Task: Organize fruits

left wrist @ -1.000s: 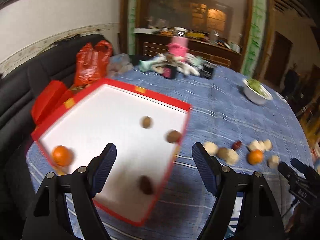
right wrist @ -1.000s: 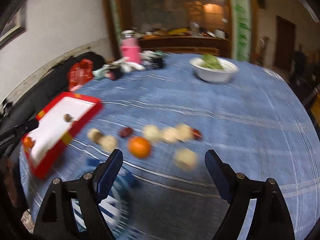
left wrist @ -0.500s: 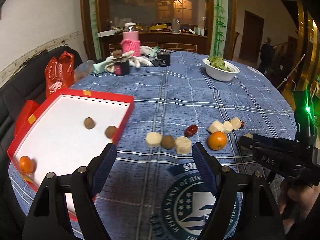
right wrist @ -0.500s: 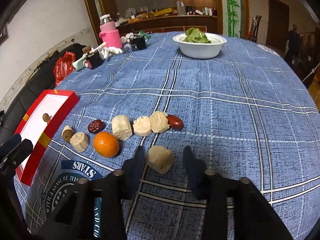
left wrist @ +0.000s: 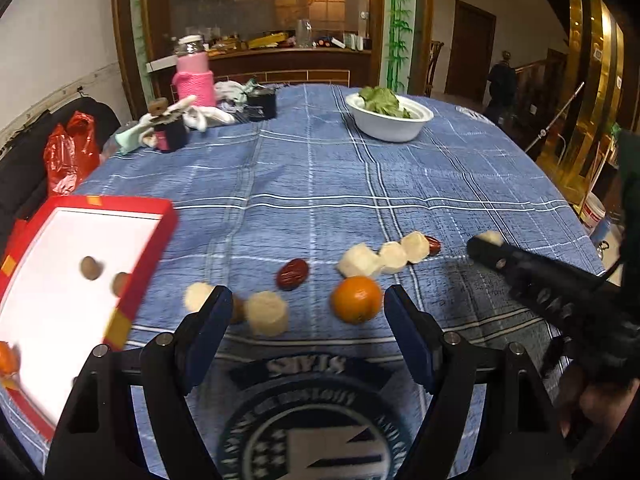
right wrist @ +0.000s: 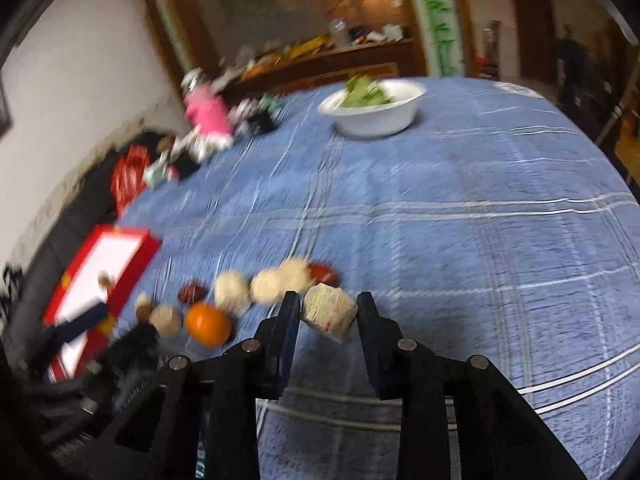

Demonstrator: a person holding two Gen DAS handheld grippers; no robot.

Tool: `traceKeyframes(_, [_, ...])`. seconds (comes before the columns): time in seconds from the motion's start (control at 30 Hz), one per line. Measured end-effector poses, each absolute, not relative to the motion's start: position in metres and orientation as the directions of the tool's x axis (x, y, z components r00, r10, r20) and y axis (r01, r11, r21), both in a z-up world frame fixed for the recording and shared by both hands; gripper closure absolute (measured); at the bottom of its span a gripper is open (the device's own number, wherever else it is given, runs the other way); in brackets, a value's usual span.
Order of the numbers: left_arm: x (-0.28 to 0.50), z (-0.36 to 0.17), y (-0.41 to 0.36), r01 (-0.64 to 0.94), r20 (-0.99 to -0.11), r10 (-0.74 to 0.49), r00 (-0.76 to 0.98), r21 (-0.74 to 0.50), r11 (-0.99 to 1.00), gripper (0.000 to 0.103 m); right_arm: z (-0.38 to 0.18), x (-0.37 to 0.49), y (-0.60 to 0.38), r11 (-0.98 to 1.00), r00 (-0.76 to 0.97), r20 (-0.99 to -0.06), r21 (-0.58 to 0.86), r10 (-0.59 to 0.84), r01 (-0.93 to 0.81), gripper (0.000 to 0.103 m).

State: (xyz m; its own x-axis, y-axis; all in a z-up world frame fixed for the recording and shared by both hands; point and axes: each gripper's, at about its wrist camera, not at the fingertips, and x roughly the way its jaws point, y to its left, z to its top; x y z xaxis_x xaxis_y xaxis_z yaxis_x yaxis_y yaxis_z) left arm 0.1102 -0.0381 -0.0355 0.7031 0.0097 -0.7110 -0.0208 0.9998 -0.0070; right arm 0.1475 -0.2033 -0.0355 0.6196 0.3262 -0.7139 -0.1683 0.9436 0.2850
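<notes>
Pale peeled chunk (right wrist: pixel 329 312) sat clamped in the right gripper (right wrist: pixel 328 314), tilted, long axis across the jaws; left gripper (left wrist: pixel 308 320) gaped wide, empty.

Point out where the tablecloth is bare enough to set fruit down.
Bare cloth lies between the white bowl and the fruit row, and right of the row. The red tray's white floor is mostly open. It is crowded around the orange and the pale chunks.

Home dining rm, tablecloth (left wrist: pixel 320 184), sofa (left wrist: pixel 24 184), sideboard (left wrist: pixel 280 60)
</notes>
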Motion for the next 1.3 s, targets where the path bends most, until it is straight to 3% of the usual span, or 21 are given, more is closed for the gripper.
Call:
traceKeyframes(0.33, [0.134, -0.058, -0.065, 0.008, -0.749, 0.008, 0.663, 0.018, 1.000, 0.026, -0.030, 0.151, -0.216, 0.922, 0.630, -0.683, 0.354, 0.370, -0.157, 0.072])
traceKeyframes(0.57, [0.142, -0.072, -0.059, -0.016, -0.779, 0.026, 0.627, 0.021, 1.000, 0.072, -0.029, 0.150, -0.217, 0.917, 0.632, -0.674, 0.363, 0.382, -0.166, 0.073])
traceKeyframes(1.3, [0.065, -0.025, -0.011, -0.071, -0.698, 0.027, 0.716, -0.033, 0.997, 0.072, -0.035, 0.146, -0.196, 0.943, 0.636, -0.696, 0.257, 0.332, -0.211, 0.072])
